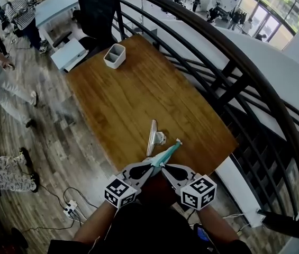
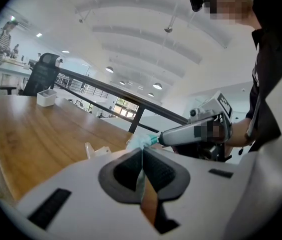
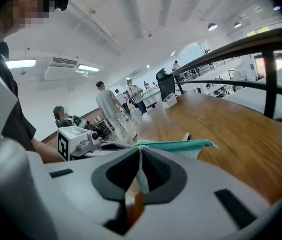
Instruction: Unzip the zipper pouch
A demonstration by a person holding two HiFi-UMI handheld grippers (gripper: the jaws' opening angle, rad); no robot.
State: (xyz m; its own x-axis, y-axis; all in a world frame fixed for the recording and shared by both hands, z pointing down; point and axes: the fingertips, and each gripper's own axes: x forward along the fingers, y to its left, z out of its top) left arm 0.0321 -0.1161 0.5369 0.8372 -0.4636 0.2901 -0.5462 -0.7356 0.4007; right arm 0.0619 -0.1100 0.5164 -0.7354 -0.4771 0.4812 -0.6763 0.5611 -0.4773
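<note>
Zipper pouch (image 1: 168, 153), teal, hangs in the air just over the near edge of the table (image 1: 133, 94), stretched out lengthwise and pointing in over the wood. Its near end is pinched from both sides. The left gripper (image 2: 141, 151) is clenched on the pouch's thin fabric, its dark pads pressed flat together with the cloth sandwiched between them. The right gripper (image 3: 140, 150) is likewise clamped on the pouch, with a pale fold of fabric caught between its pads and the teal zipper line running out ahead of it. The two grippers meet tip to tip at that near table edge, their marker cubes set back toward the person.

Off the table's near left corner, a power strip (image 1: 71, 209) with its cords lies on the floor (image 1: 80, 157).

On the table, a little in from the near edge, a pale narrow strip (image 1: 152, 136) stands on its edge with a small white piece at its side.

At the table's far end sits a white holder (image 1: 114, 55) with two compartments.

Beyond that far end stands a black chair (image 1: 97, 12).

A dark curved railing (image 1: 218, 52) runs along the table's right side.

Several people (image 1: 19, 12) stand on the floor off the table's far left.
</note>
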